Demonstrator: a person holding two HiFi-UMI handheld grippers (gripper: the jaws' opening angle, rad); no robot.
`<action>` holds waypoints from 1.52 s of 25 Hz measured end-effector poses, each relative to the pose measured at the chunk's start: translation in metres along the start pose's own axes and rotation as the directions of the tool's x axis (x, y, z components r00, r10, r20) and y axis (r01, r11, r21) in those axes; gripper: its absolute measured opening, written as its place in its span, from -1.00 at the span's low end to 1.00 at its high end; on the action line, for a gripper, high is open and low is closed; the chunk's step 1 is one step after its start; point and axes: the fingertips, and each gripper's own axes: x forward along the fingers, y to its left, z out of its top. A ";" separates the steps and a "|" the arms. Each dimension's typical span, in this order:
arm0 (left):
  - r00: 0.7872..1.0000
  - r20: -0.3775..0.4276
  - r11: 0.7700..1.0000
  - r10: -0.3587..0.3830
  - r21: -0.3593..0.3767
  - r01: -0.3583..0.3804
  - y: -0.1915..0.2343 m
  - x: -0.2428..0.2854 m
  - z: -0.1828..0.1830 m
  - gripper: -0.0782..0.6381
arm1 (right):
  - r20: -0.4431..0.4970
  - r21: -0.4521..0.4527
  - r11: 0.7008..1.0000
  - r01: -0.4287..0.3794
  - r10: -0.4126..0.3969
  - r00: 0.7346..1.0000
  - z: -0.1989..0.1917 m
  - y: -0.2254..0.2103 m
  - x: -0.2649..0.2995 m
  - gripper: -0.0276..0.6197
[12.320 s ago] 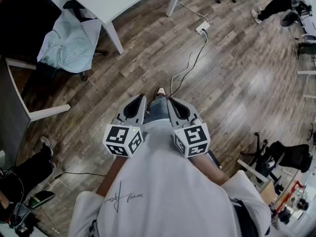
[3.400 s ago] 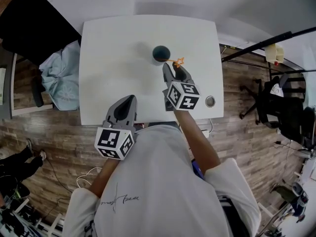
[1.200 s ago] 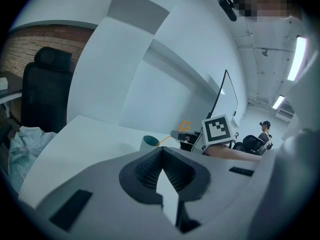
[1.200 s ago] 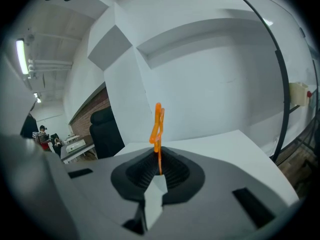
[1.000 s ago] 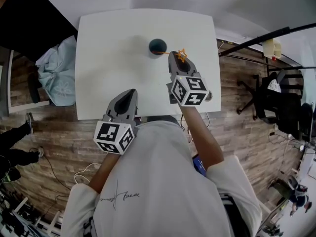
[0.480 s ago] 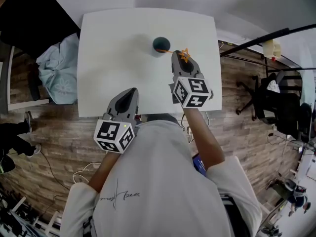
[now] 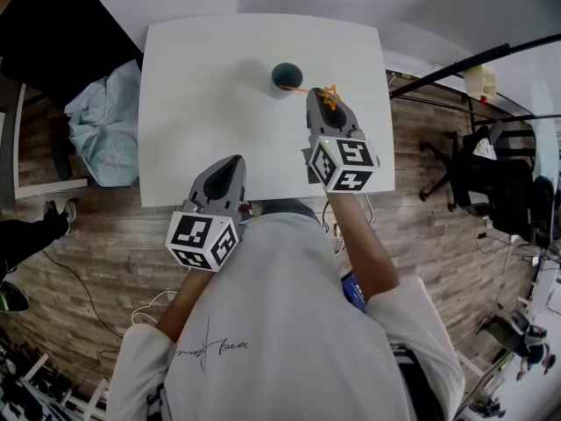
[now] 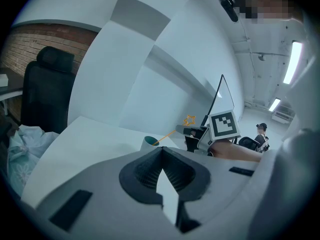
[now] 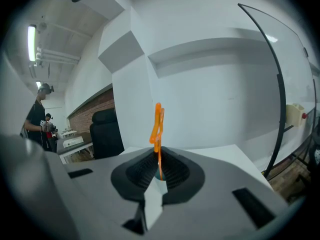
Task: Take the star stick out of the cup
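Observation:
A dark teal cup [image 7: 286,75] stands at the middle back of the white table [image 7: 193,86]. The orange star stick [image 7: 330,96] leans out of it to the right, its lower end still at the cup's mouth. My right gripper [image 7: 317,96] is shut on the stick just below the star. In the right gripper view the stick [image 9: 158,124] rises edge-on from between the closed jaws. The left gripper view shows the cup [image 8: 149,142], the star [image 8: 189,120] and my right gripper [image 8: 192,132] beyond. My left gripper [image 7: 231,167] hangs shut and empty over the table's near edge.
A black chair [image 7: 44,33] with a light blue cloth [image 7: 105,121] stands left of the table. A black pole [image 7: 456,68] slants past the table's right side, with office chairs [image 7: 495,178] beyond. A white wall lies behind the table.
My right gripper has lifted slightly with the star stick, drawing the star a little further from the cup. The left gripper has stayed put.

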 end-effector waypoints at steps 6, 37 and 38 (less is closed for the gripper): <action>1.000 -0.002 1.000 -0.010 0.011 0.010 -0.003 -0.005 0.000 -0.79 | 0.009 0.004 1.000 0.010 -0.010 1.000 0.004 0.001 -0.009 -0.84; 0.999 -0.003 0.999 -0.038 0.012 0.038 -0.013 -0.032 -0.012 -0.79 | 0.060 0.020 0.999 0.039 -0.040 0.997 0.011 0.007 -0.056 -0.84; 0.999 -0.004 0.999 -0.039 0.012 0.039 -0.013 -0.033 -0.012 -0.79 | 0.058 0.020 0.999 0.038 -0.039 0.998 0.010 0.008 -0.057 -0.84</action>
